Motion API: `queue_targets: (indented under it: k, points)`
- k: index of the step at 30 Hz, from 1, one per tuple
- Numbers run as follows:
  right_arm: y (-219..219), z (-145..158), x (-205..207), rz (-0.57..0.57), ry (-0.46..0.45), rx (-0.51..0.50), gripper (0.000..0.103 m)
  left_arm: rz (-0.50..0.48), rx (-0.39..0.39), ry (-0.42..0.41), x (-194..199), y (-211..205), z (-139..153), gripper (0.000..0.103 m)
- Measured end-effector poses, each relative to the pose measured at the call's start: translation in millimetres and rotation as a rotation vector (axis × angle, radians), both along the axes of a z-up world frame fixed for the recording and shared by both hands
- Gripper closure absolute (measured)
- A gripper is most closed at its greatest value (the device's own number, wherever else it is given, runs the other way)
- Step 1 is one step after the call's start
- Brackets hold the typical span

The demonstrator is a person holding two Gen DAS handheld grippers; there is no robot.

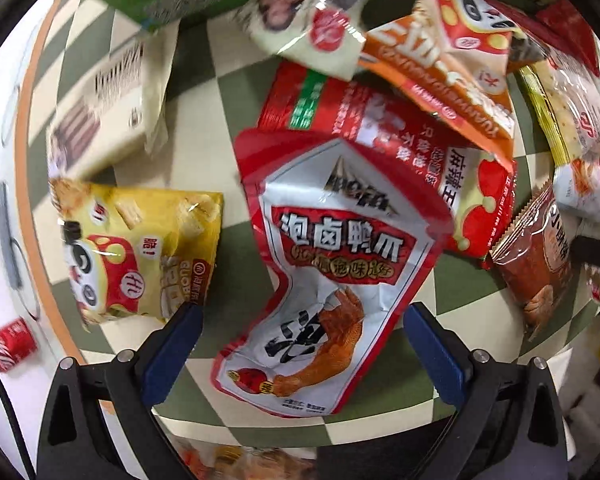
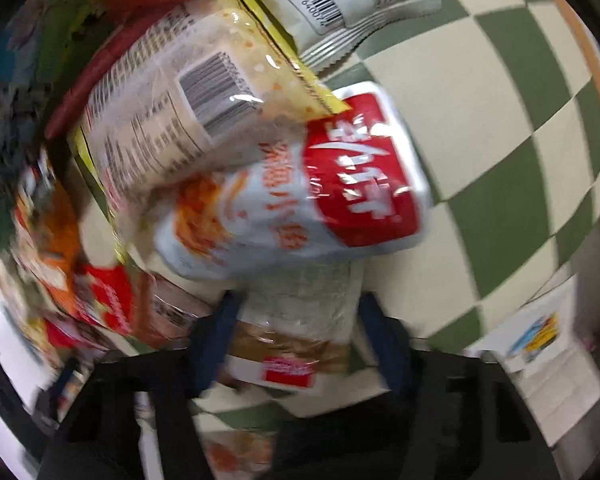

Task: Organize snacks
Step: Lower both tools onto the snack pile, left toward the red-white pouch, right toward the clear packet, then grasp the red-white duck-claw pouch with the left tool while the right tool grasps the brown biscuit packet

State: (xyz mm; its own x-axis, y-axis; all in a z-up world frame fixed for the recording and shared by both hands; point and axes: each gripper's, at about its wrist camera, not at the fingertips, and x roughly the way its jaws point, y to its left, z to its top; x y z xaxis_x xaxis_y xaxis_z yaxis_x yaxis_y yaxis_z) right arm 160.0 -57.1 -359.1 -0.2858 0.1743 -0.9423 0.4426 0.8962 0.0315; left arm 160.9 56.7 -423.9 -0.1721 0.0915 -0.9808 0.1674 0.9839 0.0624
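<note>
Between my left gripper's (image 1: 300, 344) blue pads lies the red-and-white duck-foot pouch (image 1: 328, 280), printed 泡卤鸭爪; the jaws stand wide, with daylight on both sides of it, gripping nothing. It rests on the green-and-cream checked cloth (image 1: 204, 184). Bare cloth shows left of the pouch, up to the yellow panda-face bag (image 1: 140, 256). Beyond it, a red bag (image 1: 380, 128) marked 麻辣王子, an orange packet (image 1: 440, 80) and others overlap in a heap. An orange border (image 1: 24, 128) edges the cloth at far left; a red can (image 1: 12, 344) sits outside it.

My right gripper (image 2: 300, 344) straddles a clear-wrapped packet with a small red label (image 2: 296, 340), half-closed; blur hides whether the pads touch it. A white bag with a red badge (image 2: 300, 200) lies just ahead, a barcode-backed bag (image 2: 180, 120) overlapping it. Open checked cloth lies to the right.
</note>
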Motion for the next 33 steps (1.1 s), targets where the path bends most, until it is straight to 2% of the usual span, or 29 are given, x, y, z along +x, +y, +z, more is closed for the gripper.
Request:
queue_targets:
  k: [2,4,7,10,13,14,17,18,21,23,24,25,32,33]
  points:
    - [-3,1,-12,0.054,-0.013,-0.001,0.043,0.024,-0.013,0.008,-4,5,-3,0.0]
    - [-7,1,-21,0.133,-0.003,-0.065,0.043,0.074,-0.06,0.029,-6,12,-4,0.0]
    - [-17,3,-35,0.193,0.0,-0.051,0.043,0.144,-0.089,0.046,-8,23,-5,0.003]
    - [-23,2,-49,0.195,-0.016,-0.008,0.041,0.14,-0.099,0.059,-9,22,-4,0.004]
    - [-28,2,-57,0.191,-0.031,0.003,0.036,0.083,-0.062,0.044,-7,13,-2,0.012]
    - [-31,-2,-48,0.188,-0.036,0.007,0.035,0.071,-0.063,0.041,-8,11,-1,0.016]
    - [-34,-5,-27,0.19,-0.041,-0.002,0.033,0.049,-0.066,0.033,-5,12,12,0.037]
    - [-34,-2,-23,0.201,-0.041,-0.013,0.034,0.043,-0.065,0.033,-3,13,16,0.039]
    - [-24,8,-27,0.243,-0.067,-0.052,0.044,0.047,-0.067,0.028,-2,24,23,0.044]
    - [-17,8,-31,0.262,-0.072,-0.057,0.044,0.054,-0.069,0.02,3,24,33,0.048]
    - [-17,10,-33,0.263,-0.076,-0.058,0.044,0.059,-0.068,0.017,-3,5,47,0.05]
    - [-17,10,-36,0.264,-0.079,-0.059,0.044,0.06,-0.07,0.016,-6,5,51,0.051]
    - [-22,13,-56,0.248,-0.093,-0.035,0.045,0.125,-0.098,0.019,-17,29,70,0.055]
    - [-25,18,-55,0.247,-0.097,-0.03,0.045,0.137,-0.106,0.02,-18,34,73,0.059]
